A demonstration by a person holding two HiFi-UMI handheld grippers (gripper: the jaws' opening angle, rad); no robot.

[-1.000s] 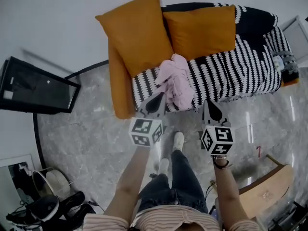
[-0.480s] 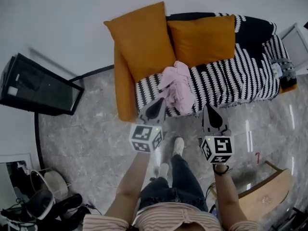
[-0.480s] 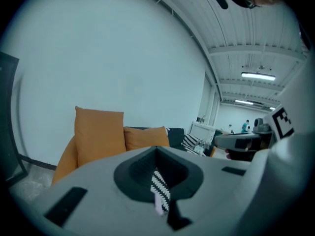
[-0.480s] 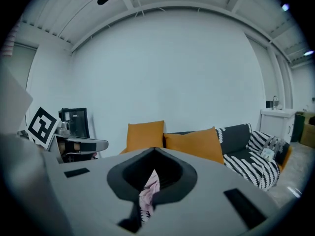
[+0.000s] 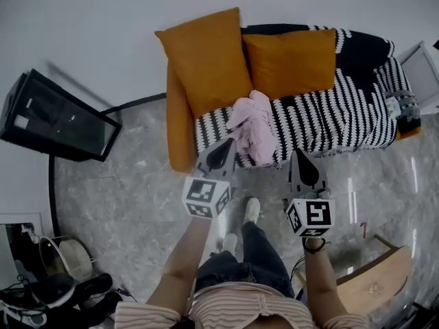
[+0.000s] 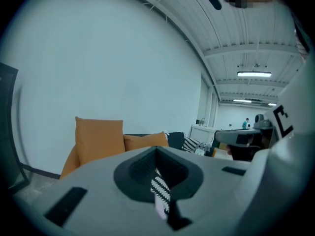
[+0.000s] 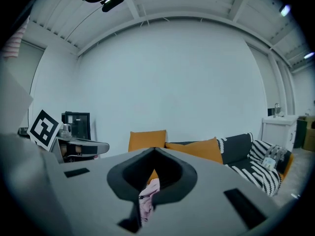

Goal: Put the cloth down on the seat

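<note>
The pink cloth point(image 5: 254, 123) lies crumpled on the sofa seat point(image 5: 329, 118), which has a black-and-white striped cover; part of the cloth hangs over the front edge. Neither gripper touches it. My left gripper point(image 5: 221, 155) is held over the floor just in front of the sofa, left of the cloth, jaws shut and empty. My right gripper point(image 5: 304, 167) hovers to the cloth's right, also shut and empty. In the right gripper view the cloth point(image 7: 147, 198) shows through the slit between the jaws. In the left gripper view the striped cover point(image 6: 160, 191) shows there.
Two orange cushions point(image 5: 206, 60) point(image 5: 289, 59) lean on the sofa back. A black screen point(image 5: 58, 118) stands at the left, shoes and clutter point(image 5: 48, 293) at the bottom left. A wooden seat point(image 5: 374, 279) is at the lower right, a white cabinet point(image 5: 424, 53) beside the sofa.
The view has shifted a little, so the sofa sits slightly lower and further right. Both grippers stay shut and apart from the cloth, which has not moved on the seat.
</note>
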